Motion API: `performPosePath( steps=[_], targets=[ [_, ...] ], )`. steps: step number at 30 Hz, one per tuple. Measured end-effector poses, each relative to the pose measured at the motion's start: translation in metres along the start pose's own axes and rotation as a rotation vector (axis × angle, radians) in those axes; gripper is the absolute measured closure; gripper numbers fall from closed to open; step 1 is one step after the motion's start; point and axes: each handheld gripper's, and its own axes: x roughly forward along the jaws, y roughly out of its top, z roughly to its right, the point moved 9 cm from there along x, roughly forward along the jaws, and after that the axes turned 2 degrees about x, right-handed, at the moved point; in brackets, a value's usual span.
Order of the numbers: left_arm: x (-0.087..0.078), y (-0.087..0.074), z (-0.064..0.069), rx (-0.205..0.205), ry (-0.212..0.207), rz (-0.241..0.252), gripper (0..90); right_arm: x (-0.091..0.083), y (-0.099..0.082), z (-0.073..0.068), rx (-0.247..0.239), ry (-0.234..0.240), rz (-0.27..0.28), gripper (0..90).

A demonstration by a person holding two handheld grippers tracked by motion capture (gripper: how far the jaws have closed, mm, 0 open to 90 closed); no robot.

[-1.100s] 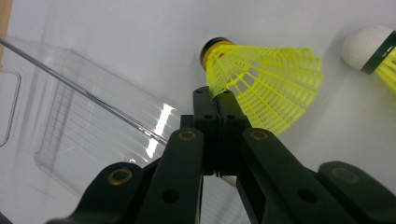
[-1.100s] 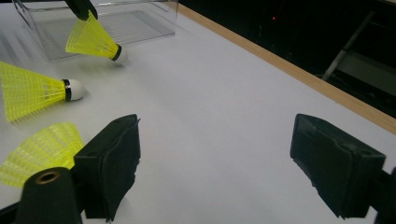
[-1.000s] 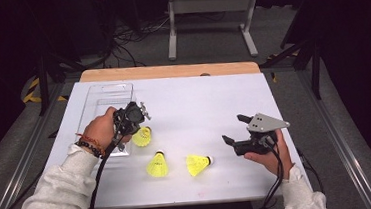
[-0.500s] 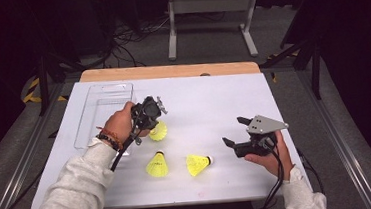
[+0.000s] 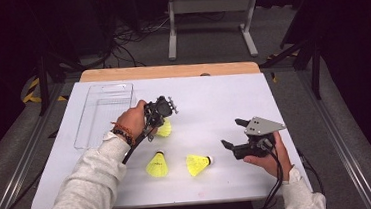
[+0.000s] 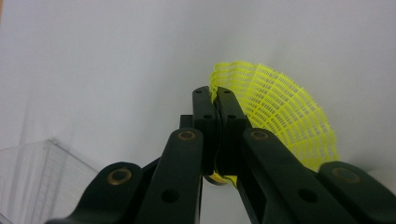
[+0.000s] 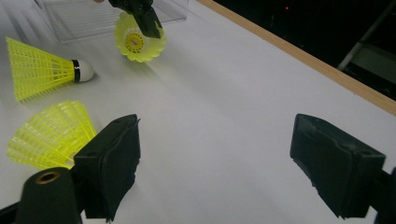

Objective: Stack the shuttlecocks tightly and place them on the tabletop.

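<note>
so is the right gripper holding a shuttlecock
No, the right gripper is open with bare white table between its jaws.

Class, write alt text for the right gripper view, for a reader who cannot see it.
The right gripper is open, its black jaws wide apart over a white table. Beyond, the left gripper pinches a yellow shuttlecock by its rim; two more shuttlecocks lie at left.

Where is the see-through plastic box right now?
In the high view the clear box lies on the table's far left part, just left of the left gripper.
</note>
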Motion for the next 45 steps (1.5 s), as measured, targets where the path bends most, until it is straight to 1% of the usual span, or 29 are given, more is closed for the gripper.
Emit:
performPosePath(
  steps=[2, 3, 4, 5, 7, 8, 9, 10, 11, 12, 13, 15, 16, 17, 18, 20, 22, 23, 24, 28, 29, 33, 35, 36, 38, 39, 42, 44, 45],
  targets=[
    [-0.002, -0.003, 0.001, 0.018, -0.002, 0.000, 88.9, 0.000, 0.000, 0.000, -0.002, 0.001, 0.000, 16.9],
    [-0.004, -0.006, 0.001, 0.012, 0.005, -0.002, 88.9, 0.000, 0.000, -0.001, -0.003, 0.002, 0.000, 16.9],
    [-0.005, -0.010, 0.003, 0.006, -0.011, -0.004, 88.9, 0.000, 0.000, -0.001, -0.003, 0.002, 0.001, 16.9],
    [-0.007, -0.015, 0.003, 0.012, -0.018, -0.015, 88.9, 0.000, 0.000, 0.000, -0.002, 0.001, 0.001, 16.9],
    [-0.008, -0.024, 0.003, 0.029, -0.009, -0.036, 88.9, 0.000, 0.000, -0.001, 0.001, 0.002, -0.001, 16.9],
    [-0.009, -0.028, 0.003, 0.030, -0.005, -0.044, 88.9, 0.001, 0.000, -0.001, -0.004, 0.003, -0.001, 16.9],
    [-0.009, -0.031, 0.004, 0.031, -0.022, -0.044, 88.8, 0.001, 0.000, -0.002, -0.006, 0.004, -0.004, 16.9],
    [-0.009, -0.034, 0.004, 0.030, -0.023, -0.041, 88.8, 0.002, 0.000, -0.002, -0.006, 0.005, -0.007, 16.9],
    [-0.009, -0.036, 0.002, 0.031, -0.009, -0.046, 88.7, 0.003, 0.000, -0.003, -0.009, 0.006, -0.009, 16.9],
    [-0.008, -0.037, 0.002, 0.018, -0.010, -0.043, 88.7, 0.004, 0.000, -0.003, -0.010, 0.005, -0.010, 16.9],
    [-0.007, -0.037, 0.002, 0.011, -0.015, -0.029, 88.6, 0.004, 0.000, -0.004, -0.010, 0.006, -0.012, 16.9],
    [-0.006, -0.037, 0.002, 0.014, -0.015, -0.022, 87.8, 0.005, 0.000, -0.005, -0.011, 0.008, -0.015, 16.9],
    [-0.005, -0.036, 0.004, 0.006, -0.028, -0.012, 87.8, 0.006, 0.000, -0.005, -0.014, 0.009, -0.016, 16.9],
    [-0.004, -0.035, 0.005, 0.005, -0.026, -0.006, 85.6, 0.006, -0.001, -0.006, -0.018, 0.011, -0.020, 16.8],
    [-0.004, -0.034, 0.004, 0.011, -0.020, -0.010, 84.0, 0.007, -0.001, -0.007, -0.021, 0.013, -0.024, 16.7],
    [-0.003, -0.032, 0.006, 0.009, -0.025, -0.004, 82.4, 0.007, -0.001, -0.007, -0.021, 0.011, -0.026, 16.7],
    [-0.001, -0.030, 0.007, 0.005, -0.025, 0.007, 76.9, 0.007, -0.002, -0.006, -0.021, 0.010, -0.029, 16.6],
    [-0.001, -0.029, 0.007, 0.014, -0.030, 0.002, 76.6, 0.007, -0.003, -0.006, -0.021, 0.009, -0.030, 16.6],
    [0.000, -0.028, 0.008, -0.001, -0.024, 0.011, 75.7, 0.007, -0.003, -0.005, -0.021, 0.009, -0.030, 16.5],
    [0.001, -0.026, 0.008, -0.002, -0.019, 0.010, 71.4, 0.006, -0.002, -0.005, -0.019, 0.009, -0.026, 16.6],
    [0.001, -0.025, 0.008, 0.003, -0.013, 0.015, 71.4, 0.006, -0.002, -0.005, -0.019, 0.010, -0.026, 16.5],
    [0.002, -0.021, 0.010, -0.001, -0.024, 0.026, 71.2, 0.007, -0.003, -0.006, -0.022, 0.011, -0.031, 16.4],
    [0.001, -0.019, 0.009, 0.002, -0.005, 0.035, 69.8, 0.007, -0.003, -0.006, -0.022, 0.012, -0.032, 16.4],
    [0.001, -0.018, 0.009, -0.005, -0.006, 0.037, 69.4, 0.007, -0.003, -0.006, -0.021, 0.011, -0.032, 16.4],
    [0.000, -0.018, 0.009, -0.002, -0.010, 0.040, 69.8, 0.007, -0.003, -0.006, -0.022, 0.012, -0.033, 16.4],
    [-0.001, -0.018, 0.009, -0.011, -0.006, 0.052, 69.2, 0.007, -0.003, -0.006, -0.022, 0.012, -0.032, 16.4],
    [-0.003, -0.018, 0.007, -0.016, -0.009, 0.070, 66.8, 0.006, -0.003, -0.006, -0.022, 0.012, -0.032, 16.4],
    [-0.006, -0.018, 0.006, -0.033, -0.010, 0.104, 65.1, 0.006, -0.003, -0.005, -0.022, 0.010, -0.032, 16.4],
    [-0.007, -0.017, 0.005, -0.032, -0.010, 0.118, 64.5, 0.006, -0.003, -0.005, -0.021, 0.008, -0.032, 16.4]
  ],
)
